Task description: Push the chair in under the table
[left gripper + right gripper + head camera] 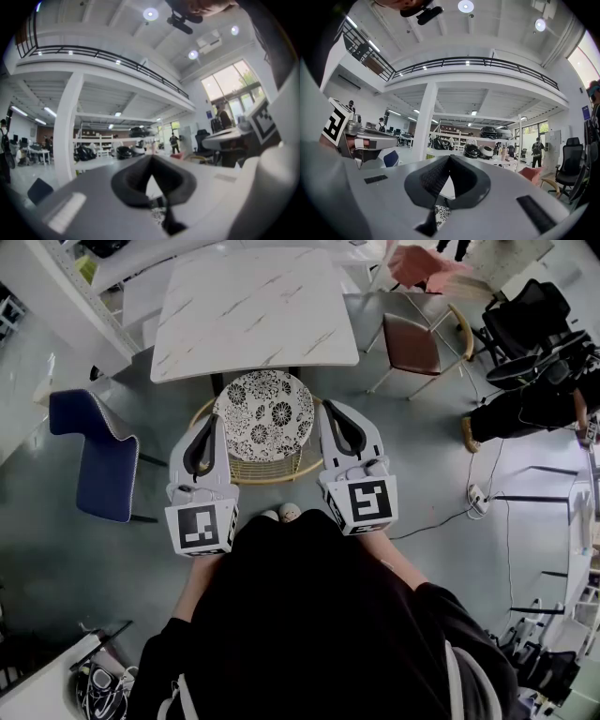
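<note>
Left gripper [216,423], right gripper [330,409] — jaws pressed together, empty; only head view shows them flanking chair [264,413].

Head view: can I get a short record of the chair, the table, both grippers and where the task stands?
chair: round patterned seat, in front of the table's near edge, not under it
table: white marble top, nothing on it
left gripper: jaws together, empty, at the chair's left side
right gripper: jaws together, empty, at the chair's right side
contact with chair: cannot tell
nearby: blue chair at left, brown chair at upper right
task: push not yet done
</note>
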Tool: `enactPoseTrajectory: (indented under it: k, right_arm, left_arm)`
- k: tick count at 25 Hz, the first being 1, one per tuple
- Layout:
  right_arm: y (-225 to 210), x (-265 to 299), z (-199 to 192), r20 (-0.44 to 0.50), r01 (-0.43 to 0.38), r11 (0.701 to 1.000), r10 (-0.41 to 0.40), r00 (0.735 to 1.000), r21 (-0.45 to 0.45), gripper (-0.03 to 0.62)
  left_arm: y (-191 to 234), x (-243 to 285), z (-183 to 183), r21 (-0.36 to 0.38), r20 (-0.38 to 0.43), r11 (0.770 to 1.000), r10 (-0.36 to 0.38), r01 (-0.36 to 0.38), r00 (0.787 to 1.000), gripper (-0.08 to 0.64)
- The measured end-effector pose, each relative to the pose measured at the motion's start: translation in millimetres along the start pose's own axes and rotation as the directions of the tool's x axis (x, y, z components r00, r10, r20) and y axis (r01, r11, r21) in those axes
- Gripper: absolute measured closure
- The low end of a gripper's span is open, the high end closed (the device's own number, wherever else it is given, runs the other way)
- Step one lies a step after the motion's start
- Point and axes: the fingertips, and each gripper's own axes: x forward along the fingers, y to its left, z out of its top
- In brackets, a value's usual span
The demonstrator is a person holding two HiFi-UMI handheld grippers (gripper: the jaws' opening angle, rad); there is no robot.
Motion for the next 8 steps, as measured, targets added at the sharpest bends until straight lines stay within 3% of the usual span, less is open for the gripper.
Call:
enactPoseTrajectory:
  k: [8]
  right_arm:
    - [2.5,1.1,1.1,0.002,0.003,1.0,-0.003,1.0,-0.011,0.572]
  left_arm:
    - [1.9,-0.6,-2.0,0.01,-0.006,1.0,-0.01,0.01,1.0,0.552]
